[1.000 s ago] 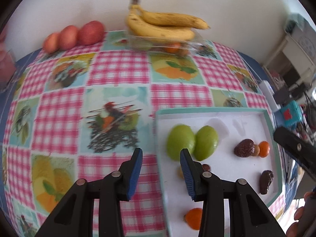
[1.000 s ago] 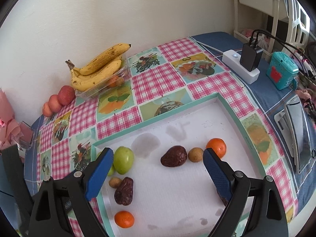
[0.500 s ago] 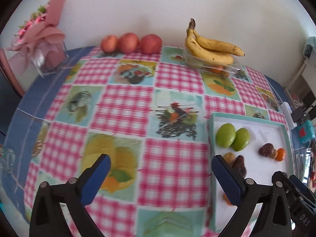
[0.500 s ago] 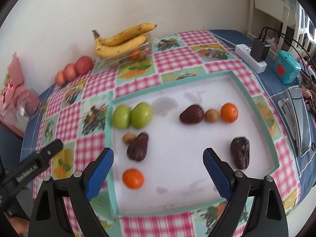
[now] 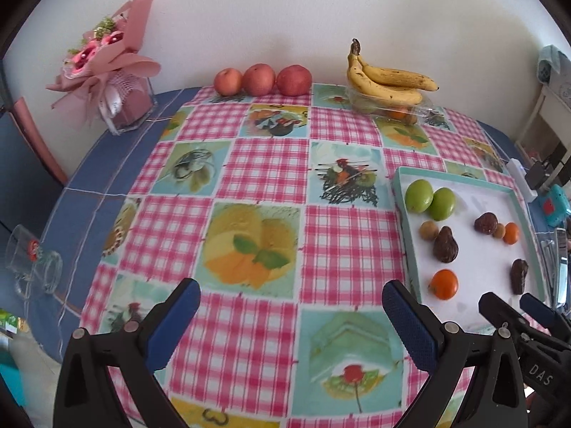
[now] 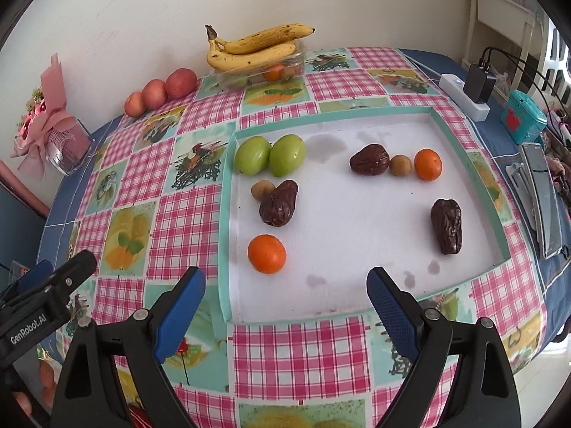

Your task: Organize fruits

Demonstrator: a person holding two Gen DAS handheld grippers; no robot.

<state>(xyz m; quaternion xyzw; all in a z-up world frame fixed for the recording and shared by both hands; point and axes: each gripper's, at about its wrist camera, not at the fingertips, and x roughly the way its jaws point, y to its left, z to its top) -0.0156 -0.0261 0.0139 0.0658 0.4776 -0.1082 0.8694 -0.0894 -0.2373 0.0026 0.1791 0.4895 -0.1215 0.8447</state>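
1. Fruits lie in groups on the counter [image 5: 267, 164], which wears a pink checked cloth with fruit pictures; no fruit is grasped.
2. The white tray [image 6: 228, 235] with a teal rim sits on the right part of the counter, near the front edge.
3. A bunch of bananas [image 6: 249, 50] rests on a clear box [image 6: 296, 64] at the far side by the wall; small fruits show inside the box.
4. Three red apples [image 5: 262, 79] stand in a row against the wall, left of the bananas.
5. Two green fruits [image 6: 269, 157] touch each other in the tray's far left corner.
6. Three dark dates lie in the tray: one [image 6: 278, 203] near the left rim, one [image 6: 369, 159] toward the far right, one [image 6: 446, 226] on the right side.
7. Two oranges: one [image 6: 267, 253] at the near left, one [image 6: 427, 164] at the far right.
8. Two small brown fruits: one [image 6: 262, 190] touching the left date, one [image 6: 400, 165] between the far date and the orange.
9. The left gripper [image 5: 291, 315] hovers over the cloth left of the tray, spread wide and empty; the right gripper [image 6: 285, 296] hovers above the tray's near edge, likewise spread wide and empty.
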